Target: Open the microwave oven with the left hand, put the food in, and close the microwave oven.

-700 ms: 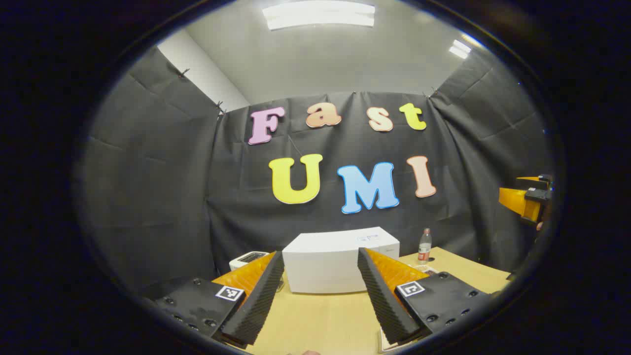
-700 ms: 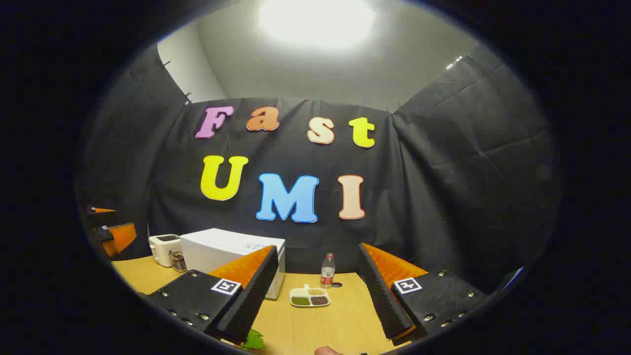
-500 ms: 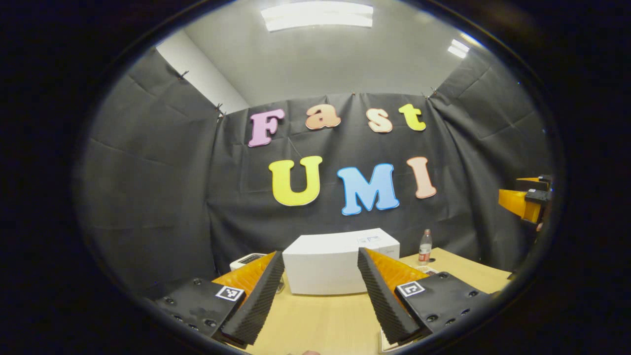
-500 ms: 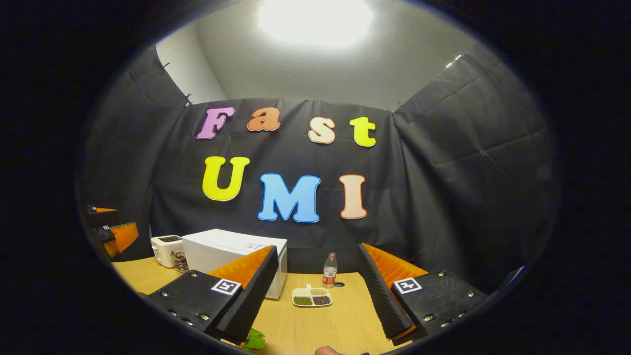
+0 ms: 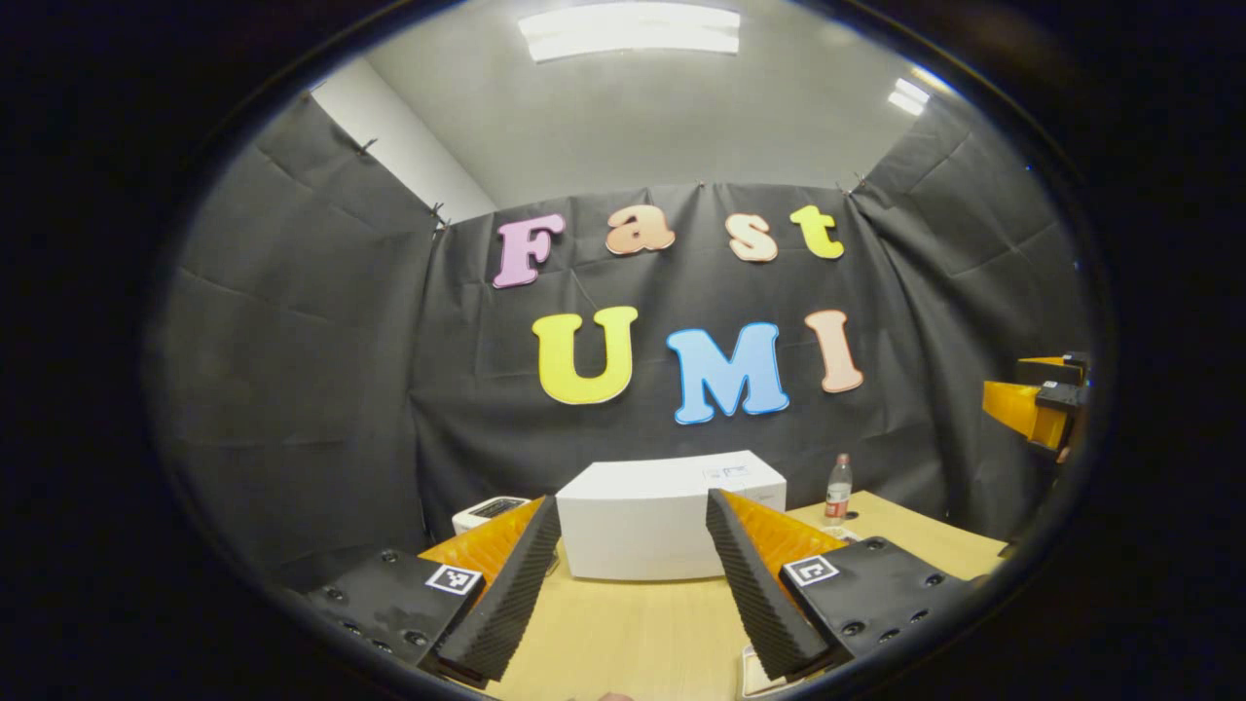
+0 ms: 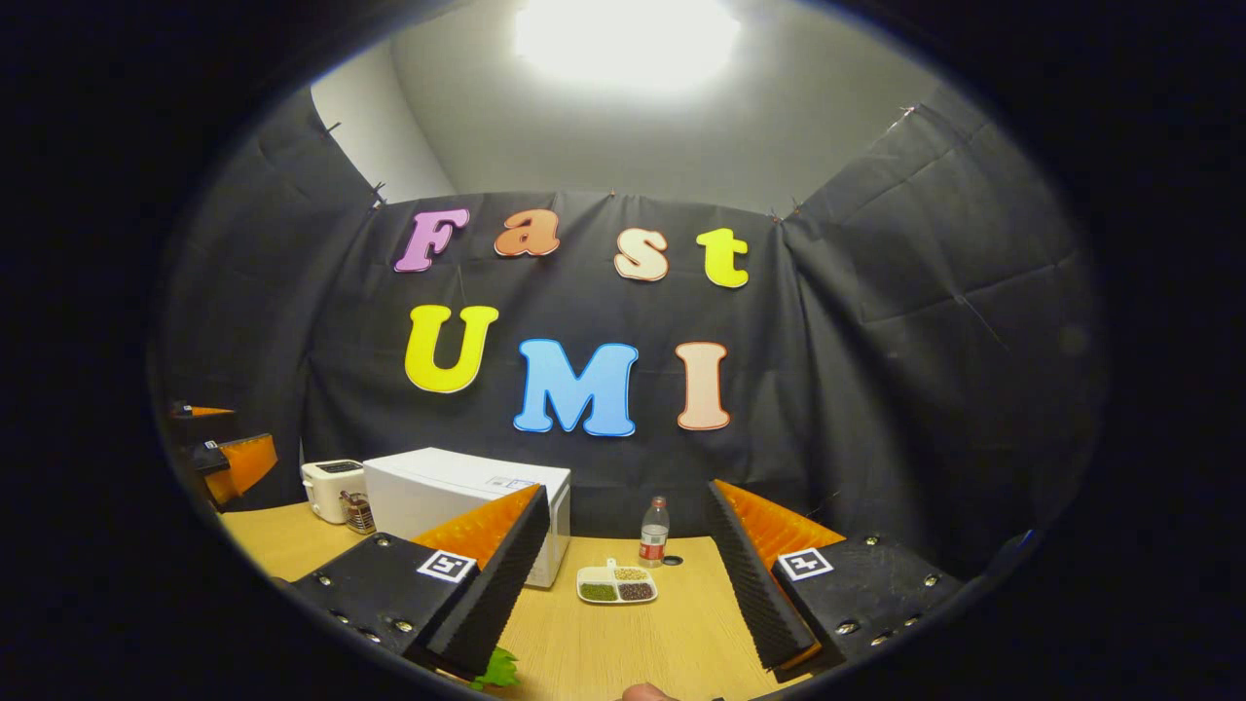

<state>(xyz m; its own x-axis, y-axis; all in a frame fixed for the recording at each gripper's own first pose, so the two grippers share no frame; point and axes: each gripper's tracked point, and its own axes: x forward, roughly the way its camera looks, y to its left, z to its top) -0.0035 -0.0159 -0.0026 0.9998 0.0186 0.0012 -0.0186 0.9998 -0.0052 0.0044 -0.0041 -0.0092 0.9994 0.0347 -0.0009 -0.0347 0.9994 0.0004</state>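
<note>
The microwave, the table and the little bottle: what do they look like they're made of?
Microwave: smooth white casing, maybe painted metal or plastic; matte, hard to say which. Table: light wood or wood-look laminate, with visible grain lines. Bottle: seemingly clear plastic, see-through with a red label.

A white toaster [image 6: 332, 486], 1 bottle [image 6: 653, 533] and a green leaf [image 6: 499, 670] share the wooden table [image 6: 623, 643].

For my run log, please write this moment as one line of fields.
stage: before door opening | left gripper: open, apart from microwave oven | right gripper: open, empty | microwave oven: closed | food tray: on table
</note>
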